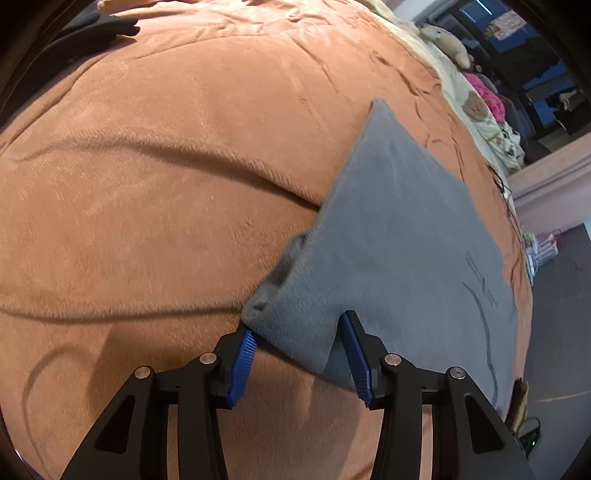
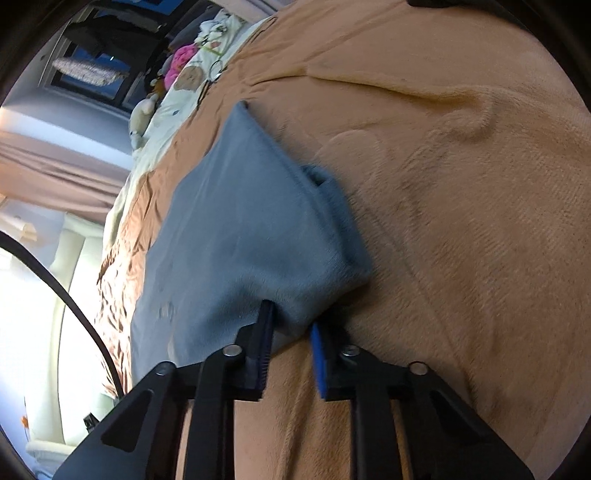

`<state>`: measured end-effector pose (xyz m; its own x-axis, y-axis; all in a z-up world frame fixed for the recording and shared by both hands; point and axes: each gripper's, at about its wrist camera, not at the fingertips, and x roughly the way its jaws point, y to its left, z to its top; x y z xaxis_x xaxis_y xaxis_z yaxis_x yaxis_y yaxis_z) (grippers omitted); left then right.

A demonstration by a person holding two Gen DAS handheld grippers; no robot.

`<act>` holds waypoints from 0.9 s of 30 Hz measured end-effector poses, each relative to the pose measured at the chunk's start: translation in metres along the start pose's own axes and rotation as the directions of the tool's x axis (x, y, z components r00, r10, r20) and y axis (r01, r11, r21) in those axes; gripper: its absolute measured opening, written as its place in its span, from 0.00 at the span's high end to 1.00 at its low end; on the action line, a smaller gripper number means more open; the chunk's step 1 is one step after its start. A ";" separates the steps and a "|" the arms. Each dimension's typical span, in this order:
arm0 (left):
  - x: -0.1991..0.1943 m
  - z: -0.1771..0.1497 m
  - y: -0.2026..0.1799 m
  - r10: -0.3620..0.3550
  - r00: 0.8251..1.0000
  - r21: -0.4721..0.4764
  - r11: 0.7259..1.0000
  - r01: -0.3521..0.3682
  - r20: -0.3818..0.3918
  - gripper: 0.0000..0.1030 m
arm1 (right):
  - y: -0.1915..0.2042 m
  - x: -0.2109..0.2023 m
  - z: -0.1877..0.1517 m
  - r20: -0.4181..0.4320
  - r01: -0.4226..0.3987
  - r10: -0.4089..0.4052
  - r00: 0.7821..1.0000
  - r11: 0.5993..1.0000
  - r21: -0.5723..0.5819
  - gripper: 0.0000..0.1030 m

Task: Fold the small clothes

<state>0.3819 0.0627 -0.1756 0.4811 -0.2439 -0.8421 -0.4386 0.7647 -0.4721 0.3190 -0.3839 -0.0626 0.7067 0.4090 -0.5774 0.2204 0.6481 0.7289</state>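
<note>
Left wrist view shows the left hand-held gripper [image 1: 299,332] half-open around one corner of the grey cloth [image 1: 399,240], lying on the bed [image 1: 166,184]. Right hand-held gripper [image 2: 291,321] pinches another corner. I judge folding has barely begun.

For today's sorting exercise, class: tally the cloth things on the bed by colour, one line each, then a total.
Grey: 1, the grey garment between both grippers
Orange-brown: 1, the blanket beneath it
Black: 1, the dark clothing at the far edge
Cream: 1, the printed bedding beyond the blanket
Pink: 1, the pink fabric on it
Total: 5
</note>
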 end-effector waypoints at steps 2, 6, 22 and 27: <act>-0.002 0.001 0.003 -0.016 1.000 -0.032 0.999 0.017 0.013 0.53 | -0.001 -0.001 -0.001 0.002 -0.013 0.013 1.000 1.000 0.007 0.87; -0.009 -0.009 0.021 -0.111 0.993 -0.139 0.983 0.117 0.046 0.53 | -0.008 -0.005 -0.005 0.000 -0.070 0.070 0.998 0.997 0.034 0.84; -0.011 -0.014 0.028 -0.158 0.976 -0.195 0.963 0.186 0.148 0.60 | -0.013 0.005 -0.006 0.039 -0.093 0.093 0.995 0.996 0.007 0.77; -0.015 -0.013 0.034 -0.173 0.972 -0.195 0.960 0.202 0.158 0.84 | -0.005 0.001 -0.007 0.058 -0.082 0.084 0.995 0.996 -0.028 0.94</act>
<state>0.3504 0.0846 -0.1823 0.6632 -0.2754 -0.6959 -0.4718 0.5680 -0.6744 0.3135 -0.3819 -0.0694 0.7606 0.4237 -0.4919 0.1429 0.6298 0.7635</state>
